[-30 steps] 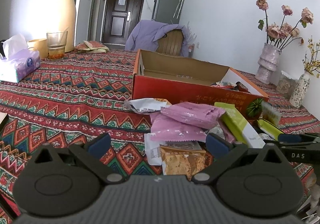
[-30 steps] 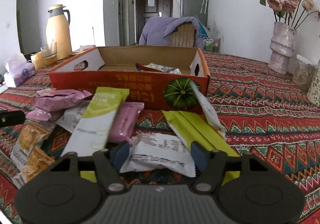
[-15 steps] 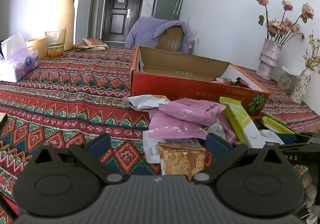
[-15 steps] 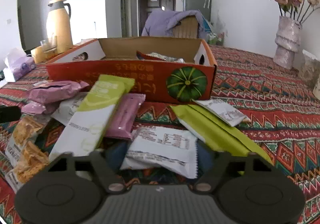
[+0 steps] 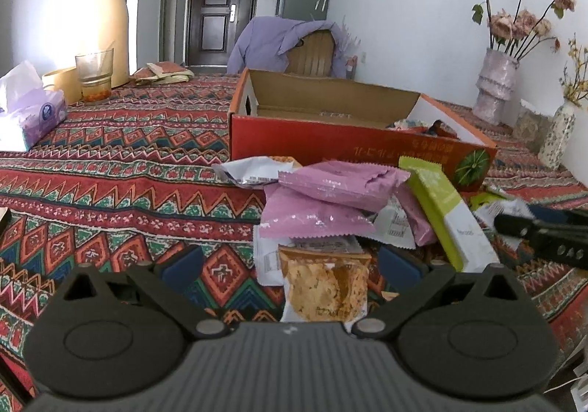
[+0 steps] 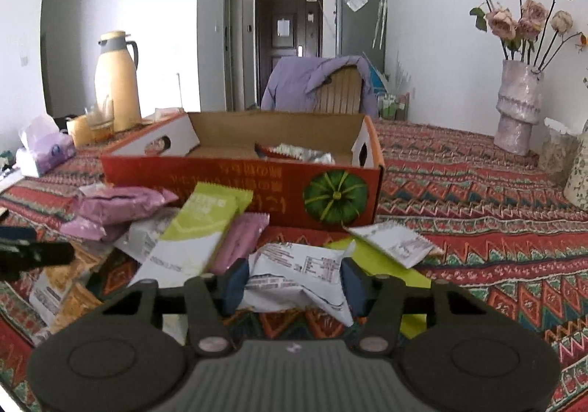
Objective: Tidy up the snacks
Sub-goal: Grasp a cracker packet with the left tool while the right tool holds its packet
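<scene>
White-wrapped snack packet [image 6: 294, 270] now sits between right gripper [image 6: 292, 281] pads, jaws closing on it; a sec ago they stood wider w/ packet lying flat, now it looks crumpled and pinched at both edges. Packet is just in front of red cardboard box [image 6: 257, 184], nearside of its pumpkin print. Judgement: grasp nearly made, next is lift and drop into box, which already holds some wrappers. Left gripper [image 5: 290, 263] wide apart, holding nothing, hovering over orange cracker pack [image 5: 325, 287] at pile's near end, also in front of box.
</scene>
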Motion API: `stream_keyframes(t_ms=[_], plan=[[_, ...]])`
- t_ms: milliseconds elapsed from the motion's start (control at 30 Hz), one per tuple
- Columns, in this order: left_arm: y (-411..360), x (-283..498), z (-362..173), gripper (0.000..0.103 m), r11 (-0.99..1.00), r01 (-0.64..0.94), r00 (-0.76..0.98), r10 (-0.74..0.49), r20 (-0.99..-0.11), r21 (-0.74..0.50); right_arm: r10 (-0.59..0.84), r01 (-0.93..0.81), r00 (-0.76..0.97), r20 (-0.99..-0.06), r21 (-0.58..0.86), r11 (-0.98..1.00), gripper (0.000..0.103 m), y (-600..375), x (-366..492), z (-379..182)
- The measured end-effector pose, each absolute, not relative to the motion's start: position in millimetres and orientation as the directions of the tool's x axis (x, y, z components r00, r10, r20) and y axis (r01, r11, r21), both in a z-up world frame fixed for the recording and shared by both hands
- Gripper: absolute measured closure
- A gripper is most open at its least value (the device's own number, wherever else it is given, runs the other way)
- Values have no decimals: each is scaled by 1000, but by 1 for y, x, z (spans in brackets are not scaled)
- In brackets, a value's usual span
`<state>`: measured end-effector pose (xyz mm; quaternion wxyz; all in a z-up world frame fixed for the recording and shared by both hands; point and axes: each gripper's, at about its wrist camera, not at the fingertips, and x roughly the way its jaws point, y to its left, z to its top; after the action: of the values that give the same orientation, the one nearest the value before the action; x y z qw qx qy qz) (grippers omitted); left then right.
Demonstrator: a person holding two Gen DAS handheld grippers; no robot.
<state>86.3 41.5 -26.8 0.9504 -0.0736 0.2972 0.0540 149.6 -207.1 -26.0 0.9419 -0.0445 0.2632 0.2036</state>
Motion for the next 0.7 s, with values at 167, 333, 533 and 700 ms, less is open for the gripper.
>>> stream_keyframes(t_ms=[167, 333, 533, 700], plan=[[38, 90, -32, 0, 982, -170, 797, 89, -597, -80, 362, -404, 783, -505, 30, 914, 49, -210, 148, -24], [29, 89, -34, 0, 987, -154, 792, 93, -603, -49, 367, -406, 781, -506, 35, 913, 49, -211, 146, -25], [22, 88, -36, 1, 987, -162, 782, 122, -611, -10, 374, -410, 779, -503, 42, 911, 49, -212, 144, -25], [18, 86, -37, 11, 986, -164, 779, 133, -613, 6, 375, -410, 779, -503, 44, 911, 49, -212, 143, -26]])
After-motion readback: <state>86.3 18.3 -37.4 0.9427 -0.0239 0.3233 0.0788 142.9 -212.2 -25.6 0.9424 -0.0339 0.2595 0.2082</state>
